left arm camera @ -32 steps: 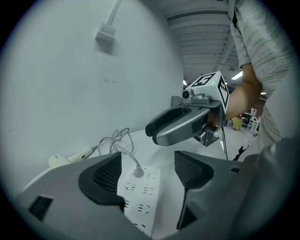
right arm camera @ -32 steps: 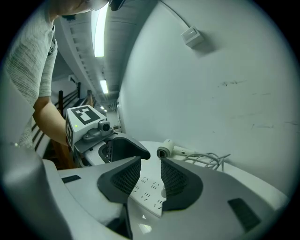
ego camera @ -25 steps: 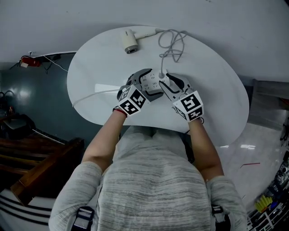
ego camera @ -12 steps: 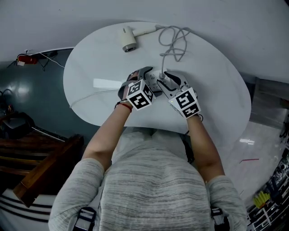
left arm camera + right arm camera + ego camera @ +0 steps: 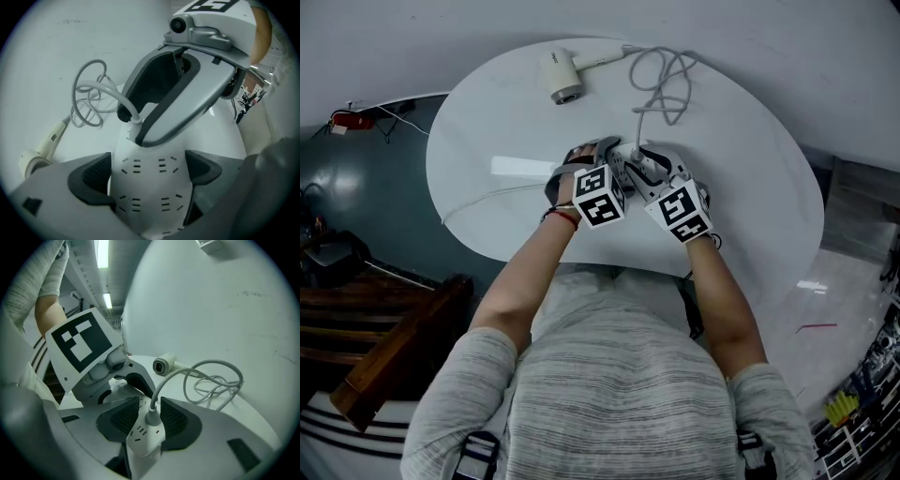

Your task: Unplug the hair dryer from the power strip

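A white power strip point(image 5: 623, 167) lies mid-table between both grippers. The hair dryer's grey plug point(image 5: 152, 416) stands in it, and its cord point(image 5: 661, 84) loops back to the white hair dryer point(image 5: 559, 75) at the far edge. My left gripper point(image 5: 147, 171) points steeply down and straddles the strip point(image 5: 147, 187), jaws wide, one dark pad close to each long side. My right gripper point(image 5: 149, 417) reaches in from the other end. Its ribbed pads point(image 5: 123, 420) flank the plug closely, and I see no clear squeeze. In the head view the marker cubes hide most of the strip.
The round white table point(image 5: 741, 187) ends just behind my hands. The strip's own white cable point(image 5: 487, 195) runs off the table's left edge. A dark floor with wooden furniture point(image 5: 384, 347) lies at the left, a pale wall behind.
Both grippers have come down onto the power strip and drawn closer together. The left one has tipped steeper. The dryer and cord have not moved on the table.
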